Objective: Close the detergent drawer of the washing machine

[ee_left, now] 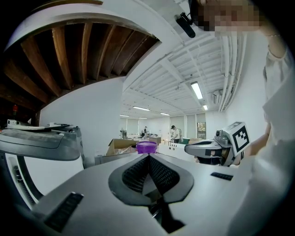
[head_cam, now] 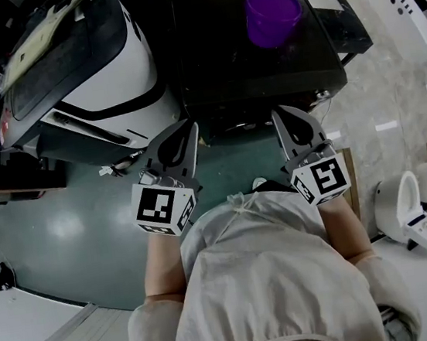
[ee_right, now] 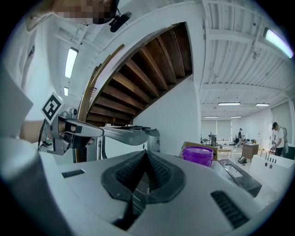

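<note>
A black washing machine (head_cam: 262,66) stands in front of me with a purple cup (head_cam: 272,14) on its top. I cannot make out its detergent drawer in any view. My left gripper (head_cam: 185,132) is held just short of the machine's front left edge, and my right gripper (head_cam: 284,115) just short of its front middle. Both are level and apart from the machine. In the left gripper view the ribbed pads (ee_left: 138,173) meet at the tip with nothing between them. The right gripper's pads (ee_right: 133,173) do the same. The cup (ee_right: 197,156) shows beyond the right gripper's tip.
A white and black machine (head_cam: 84,74) with a raised grey lid stands to the left of the black one. White toilet seats (head_cam: 410,214) lie on the floor at the right. A cardboard box (ee_left: 120,146) and distant people are far back. Green floor (head_cam: 49,226) spreads left.
</note>
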{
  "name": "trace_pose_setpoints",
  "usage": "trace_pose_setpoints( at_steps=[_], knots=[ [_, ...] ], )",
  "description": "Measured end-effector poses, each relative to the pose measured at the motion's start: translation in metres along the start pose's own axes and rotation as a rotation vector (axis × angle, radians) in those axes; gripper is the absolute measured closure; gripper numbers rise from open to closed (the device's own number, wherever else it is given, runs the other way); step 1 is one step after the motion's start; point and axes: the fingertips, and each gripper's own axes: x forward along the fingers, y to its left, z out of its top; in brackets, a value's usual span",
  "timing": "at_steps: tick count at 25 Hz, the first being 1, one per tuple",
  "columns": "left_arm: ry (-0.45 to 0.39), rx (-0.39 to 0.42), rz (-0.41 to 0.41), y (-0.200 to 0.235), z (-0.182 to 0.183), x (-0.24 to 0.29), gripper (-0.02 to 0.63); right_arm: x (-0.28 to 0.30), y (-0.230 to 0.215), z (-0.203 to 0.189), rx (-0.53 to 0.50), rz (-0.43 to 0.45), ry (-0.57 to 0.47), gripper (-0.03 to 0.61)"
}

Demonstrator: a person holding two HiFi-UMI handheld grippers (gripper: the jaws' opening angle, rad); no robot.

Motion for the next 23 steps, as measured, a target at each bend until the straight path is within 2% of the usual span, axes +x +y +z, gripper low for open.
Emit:
trace_pose_setpoints(
  at_steps=[14,19,23],
  knots=[
    [0.042,-0.018,-0.007,-0.007,-0.019,-0.001,0.595,-0.004,0.009,-0.004,-0.018,0.012,0.002,0.578],
    [0.042,-0.012,-0.010,-0.009,-0.020,-0.001,0.595,-0.005,0.010,-0.001,0.025,0.028,-0.020,0.578],
    [0.042,-0.014,-0.012,-0.010,-0.021,-0.002,0.594,-0.007,0.009,0.000,0.019,0.019,-0.025,0.578]
  ],
)
